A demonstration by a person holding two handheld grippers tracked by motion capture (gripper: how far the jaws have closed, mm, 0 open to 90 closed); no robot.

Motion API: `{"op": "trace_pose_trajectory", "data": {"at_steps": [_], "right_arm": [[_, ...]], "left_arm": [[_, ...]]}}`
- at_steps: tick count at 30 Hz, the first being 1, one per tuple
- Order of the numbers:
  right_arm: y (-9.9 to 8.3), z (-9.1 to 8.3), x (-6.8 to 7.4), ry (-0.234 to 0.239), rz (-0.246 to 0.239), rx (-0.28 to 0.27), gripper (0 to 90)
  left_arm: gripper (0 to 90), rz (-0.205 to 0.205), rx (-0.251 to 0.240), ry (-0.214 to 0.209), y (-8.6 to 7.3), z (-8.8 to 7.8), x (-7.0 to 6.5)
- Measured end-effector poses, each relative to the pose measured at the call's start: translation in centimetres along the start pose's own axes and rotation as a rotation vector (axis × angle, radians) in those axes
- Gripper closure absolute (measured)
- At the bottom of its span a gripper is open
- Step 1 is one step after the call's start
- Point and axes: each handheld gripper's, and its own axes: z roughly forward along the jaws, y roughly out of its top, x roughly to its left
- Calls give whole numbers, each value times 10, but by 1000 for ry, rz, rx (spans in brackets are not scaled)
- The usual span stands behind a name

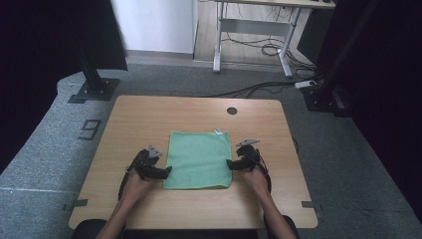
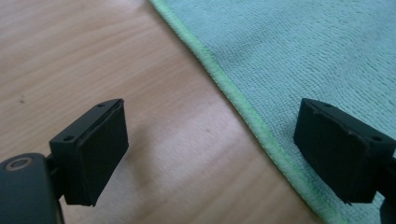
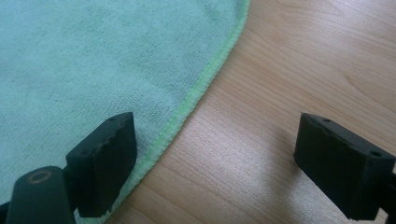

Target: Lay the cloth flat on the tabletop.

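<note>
A green square cloth (image 1: 198,159) lies flat in the middle of the wooden table (image 1: 139,114). My left gripper (image 1: 166,171) is at the cloth's left edge, near its front corner, jaws open. In the left gripper view the cloth's hem (image 2: 243,105) runs between the two jaws, one over wood, one over cloth (image 2: 317,51). My right gripper (image 1: 230,164) is at the cloth's right edge, also open. In the right gripper view the hem (image 3: 196,93) passes between the jaws, with the cloth (image 3: 93,60) on the left. Nothing is pinched by either gripper.
A small white tag (image 1: 218,131) sits at the cloth's far right corner. A dark round hole (image 1: 232,110) marks the table's far side. Beyond the table are black stand bases (image 1: 94,89), floor cables (image 1: 259,89) and a white desk frame (image 1: 249,30).
</note>
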Motion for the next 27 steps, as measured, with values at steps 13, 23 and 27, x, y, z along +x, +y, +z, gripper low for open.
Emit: {"op": "trace_pose_trajectory", "data": {"at_steps": [13,23,27], "right_arm": [[-3,0,-3,25,11,-11,133],[0,1,-8,29,6,-6,135],[0,-1,-8,59,-10,-4,143]], "left_arm": [[108,-18,-3,-22,1,2,2],[110,-17,-15,-30,1,4,-1],[106,-9,-32,-27,3,-1,-2]]}}
